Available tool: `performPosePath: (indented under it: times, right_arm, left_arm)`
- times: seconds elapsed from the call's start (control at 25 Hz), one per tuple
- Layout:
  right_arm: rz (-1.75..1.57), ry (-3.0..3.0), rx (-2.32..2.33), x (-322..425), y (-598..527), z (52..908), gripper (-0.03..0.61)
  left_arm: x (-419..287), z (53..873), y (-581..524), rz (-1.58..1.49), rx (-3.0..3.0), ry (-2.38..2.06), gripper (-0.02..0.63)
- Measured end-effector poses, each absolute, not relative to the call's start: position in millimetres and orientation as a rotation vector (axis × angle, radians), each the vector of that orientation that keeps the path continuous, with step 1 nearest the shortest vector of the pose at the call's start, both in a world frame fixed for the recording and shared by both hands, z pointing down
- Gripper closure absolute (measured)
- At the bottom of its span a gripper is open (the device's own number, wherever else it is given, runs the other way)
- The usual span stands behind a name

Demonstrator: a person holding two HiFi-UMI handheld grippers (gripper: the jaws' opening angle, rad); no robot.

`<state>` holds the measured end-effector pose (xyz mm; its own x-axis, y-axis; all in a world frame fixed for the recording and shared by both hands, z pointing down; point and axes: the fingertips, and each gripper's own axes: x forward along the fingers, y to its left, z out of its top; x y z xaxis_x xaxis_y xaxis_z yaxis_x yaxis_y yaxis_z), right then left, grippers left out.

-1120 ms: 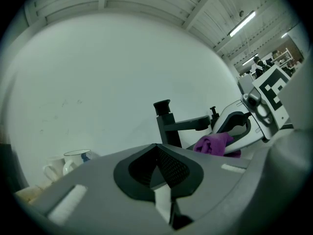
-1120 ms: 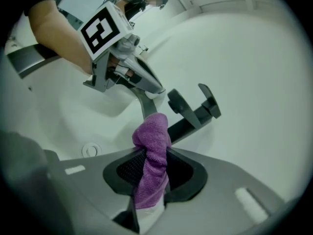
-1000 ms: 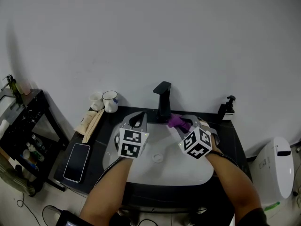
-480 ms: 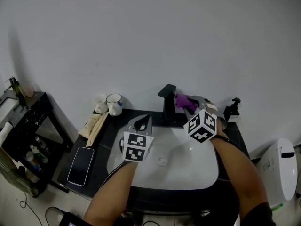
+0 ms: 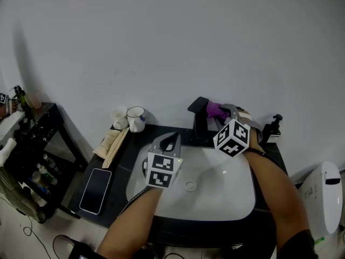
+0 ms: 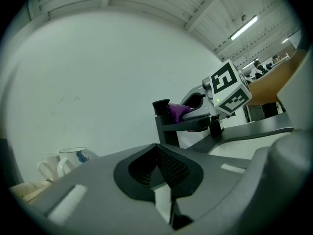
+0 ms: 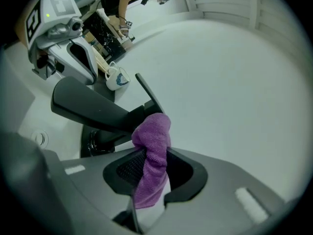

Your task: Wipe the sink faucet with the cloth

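Plain white wall (image 5: 161, 47) rises behind a black counter (image 5: 116, 163) with an inset white sink (image 5: 221, 196). 1 black faucet (image 5: 199, 120) stands at the sink's back rim, its spout reaching over the basin.

The right gripper (image 7: 149, 175) is held up beside the top of the faucet, jaws clamped on a purple cloth (image 7: 152, 146). The cloth bunches out from between the jaws and lies against the upper part of the faucet, just below its thin lever.

The left gripper (image 6: 156, 168) hovers over the left part of the sink, in front of the faucet and apart from it. Its jaws are pressed together with nothing between them. Each gripper carries 1 cube with square markers.

On the counter left of the sink, 2 mugs (image 5: 135, 117) stand by the wall and 1 phone (image 5: 95, 183) lies flat near the front edge. 1 soap dispenser (image 5: 274, 127) stands right of the sink. 1 dark shelf unit (image 5: 32, 134) stands left of the counter, and 1 white bin (image 5: 322, 198) stands at lower right.
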<state>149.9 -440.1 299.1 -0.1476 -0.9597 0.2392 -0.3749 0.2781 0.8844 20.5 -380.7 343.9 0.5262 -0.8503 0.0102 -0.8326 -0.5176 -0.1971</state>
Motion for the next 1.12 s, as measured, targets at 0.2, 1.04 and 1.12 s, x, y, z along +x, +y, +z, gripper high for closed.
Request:
performPosePath:
  times: [0.2, 1.04, 1.12]
  right_arm:
    - [-0.856, -1.694, 1.211, 144, -444, 307, 0.471]
    - [-0.779, -1.762, 1.161, 130, -436, 347, 0.469]
    - [-0.766, -1.767, 1.146, 129, -435, 355, 0.469]
  left_arm:
    - [20, 345, -382, -0.152, -2.601, 1.453, 0.597]
    - [22, 341, -380, -0.155, -2.596, 1.445, 0.597]
    - [21, 340, -382, -0.153, -2.592, 1.447, 0.597]
